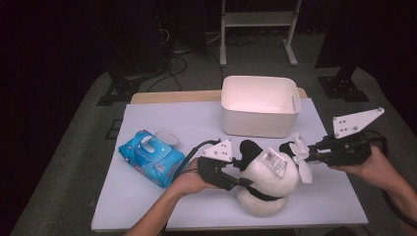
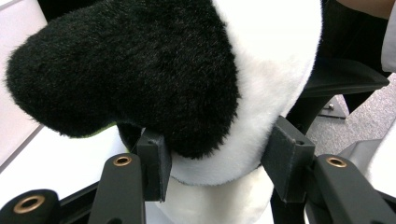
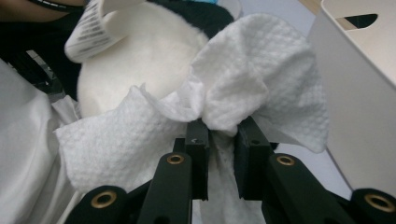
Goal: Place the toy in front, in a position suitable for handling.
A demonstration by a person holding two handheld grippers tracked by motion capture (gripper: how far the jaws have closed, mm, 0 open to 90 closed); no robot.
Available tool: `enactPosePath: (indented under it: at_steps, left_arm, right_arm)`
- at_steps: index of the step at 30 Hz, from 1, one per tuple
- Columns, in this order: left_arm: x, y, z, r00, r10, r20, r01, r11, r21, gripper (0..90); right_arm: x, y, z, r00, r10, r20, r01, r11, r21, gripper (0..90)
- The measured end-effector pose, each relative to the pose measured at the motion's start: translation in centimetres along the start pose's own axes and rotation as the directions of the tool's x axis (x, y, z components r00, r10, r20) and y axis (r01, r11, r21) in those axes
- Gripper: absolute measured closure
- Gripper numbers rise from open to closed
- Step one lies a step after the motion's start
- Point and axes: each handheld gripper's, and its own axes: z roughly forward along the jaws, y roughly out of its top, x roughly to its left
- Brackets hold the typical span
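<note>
The tabletop [image 1: 147,206] is big & pale, w/ a white cover on it. At the back sits a white tub [image 1: 259,105], open on top. In front of the tub, near the middle, lies the plush toy [image 1: 268,184]. It is white & black, soft & round, w/ a paper tag [image 1: 274,161] on top. To the left lies a blue pack of wipes [image 1: 150,157], well apart from the toy, its lid flipped up.

The left tongs [image 1: 243,177] come in from the left & squeeze the toy; both pads [image 2: 154,168] press into the fur, one on the black part, one on the white.

The right tongs [image 1: 309,155] come in from the right & pinch a white wipe [image 3: 252,98]. The wipe is bunched up btw the pads & touches the toy's right side.
</note>
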Motion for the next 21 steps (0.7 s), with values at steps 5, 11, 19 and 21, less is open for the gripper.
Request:
enactPosePath:
  at_steps: [5, 11, 19, 21]
  left_arm:
    - [0.2, -0.2, -0.1, 0.9995, -0.024, -0.022, 0.024, 0.9997, -0.001, 47.6]
    - [0.3, 0.0, 0.1, 0.999, -0.031, -0.031, 0.031, 0.9995, 0.007, 47.7]
    - [0.2, 0.2, 0.1, 0.9988, -0.033, -0.035, 0.034, 0.999, 0.03, 42.6]
    - [0.4, 0.1, 0.0, 0.9981, -0.047, -0.041, 0.048, 0.9982, 0.036, 35.5]
  right_arm:
    - [-0.5, 0.4, 0.5, 1.0, -0.005, -0.002, 0.005, 1.0, 0.013, 77.0]
    - [0.6, 1.3, 0.8, 0.9983, -0.041, -0.041, 0.041, 0.999, 0.003, 77.0]
    - [0.8, 1.5, 1.9, 0.9968, -0.047, -0.065, 0.05, 0.998, 0.04, 77.1]
    - [0.8, 1.1, 2.0, 0.9969, -0.035, -0.071, 0.038, 0.999, 0.033, 77.2]
